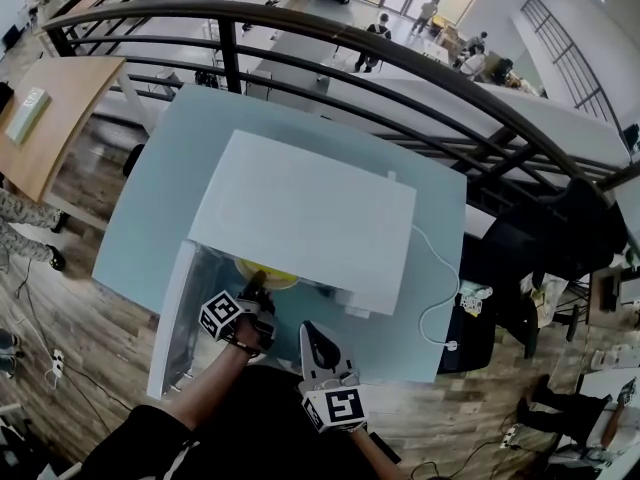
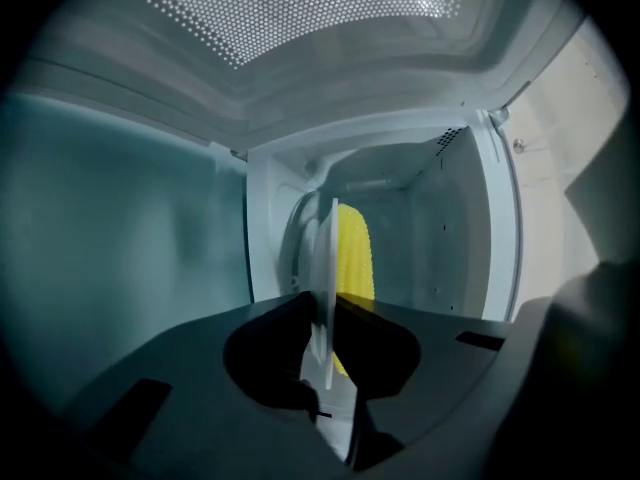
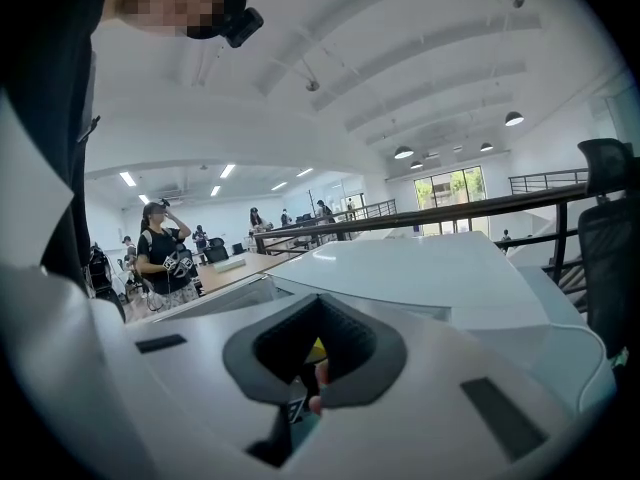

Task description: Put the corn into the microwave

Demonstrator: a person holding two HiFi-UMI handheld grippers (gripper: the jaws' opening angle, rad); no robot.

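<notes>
A yellow corn cob lies on a white plate that my left gripper is shut on at the rim. In the left gripper view the plate shows edge-on, inside the white microwave's cavity. In the head view the left gripper reaches into the open front of the microwave, and a bit of yellow corn shows under its top edge. The right gripper hangs near me, short of the microwave, jaws together with nothing in them. It also shows in its own view.
The microwave door stands swung open to the left. The microwave rests on a light blue table, and a white cable runs off its right side. Behind the table runs a dark railing; a black chair stands at the right.
</notes>
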